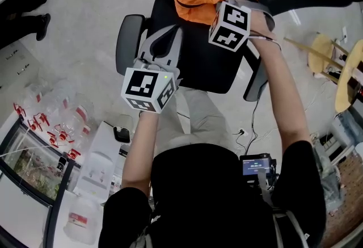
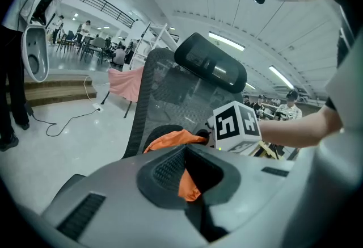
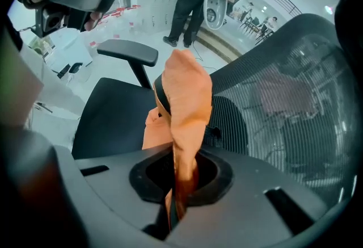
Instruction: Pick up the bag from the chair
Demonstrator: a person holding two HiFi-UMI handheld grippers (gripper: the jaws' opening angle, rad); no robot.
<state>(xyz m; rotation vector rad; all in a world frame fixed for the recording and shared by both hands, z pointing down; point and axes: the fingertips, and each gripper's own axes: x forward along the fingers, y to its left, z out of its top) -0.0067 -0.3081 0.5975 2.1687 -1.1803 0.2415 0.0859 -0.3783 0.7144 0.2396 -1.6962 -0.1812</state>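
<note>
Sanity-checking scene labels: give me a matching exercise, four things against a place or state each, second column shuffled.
1. orange fabric bag
2. black mesh-backed office chair
3. right gripper
4. left gripper

A. over the seat's front
B. shut on an orange fold
C. at the seat's back, by the backrest
D. standing on the pale floor

Pairs: 1-C, 2-D, 3-B, 4-A.

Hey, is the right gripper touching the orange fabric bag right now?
Touching. The right gripper view shows the right gripper with its jaws pinched shut on a fold of the orange fabric bag.
</note>
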